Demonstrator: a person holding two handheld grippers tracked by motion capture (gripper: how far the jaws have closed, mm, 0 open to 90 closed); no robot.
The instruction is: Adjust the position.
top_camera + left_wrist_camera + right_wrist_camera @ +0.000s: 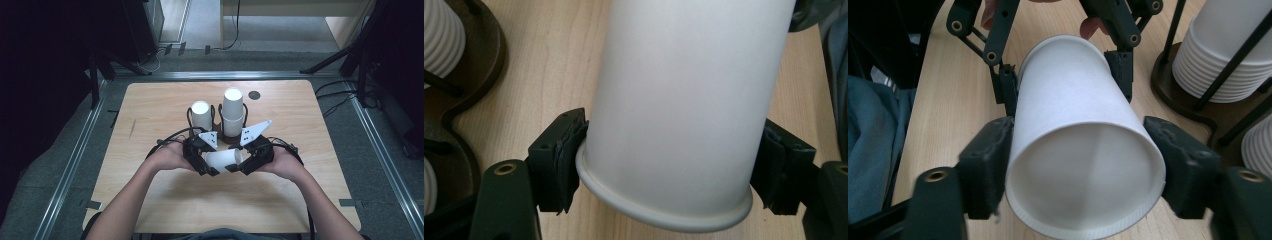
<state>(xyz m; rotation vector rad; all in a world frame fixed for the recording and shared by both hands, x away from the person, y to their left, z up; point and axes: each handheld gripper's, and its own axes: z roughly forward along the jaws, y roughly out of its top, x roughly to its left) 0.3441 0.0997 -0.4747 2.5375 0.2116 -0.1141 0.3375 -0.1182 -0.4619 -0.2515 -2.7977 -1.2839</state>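
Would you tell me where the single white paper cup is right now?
In the high view, the paper cup lies sideways between the left gripper and right gripper, near the table's centre, before the cup holder.

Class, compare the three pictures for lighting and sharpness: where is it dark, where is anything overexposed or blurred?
High view: the light wooden table is evenly lit, the floor at left falls into deep shadow. Left gripper view: the white paper cup is bright and nearly featureless, though its rolled rim stays sharp. Right gripper view: the cup's open mouth is shaded grey, and the nearest black jaws look soft.

High view overhead facing forward-down, both gripper views close-up, facing each other, sharing the white cup [223,160].
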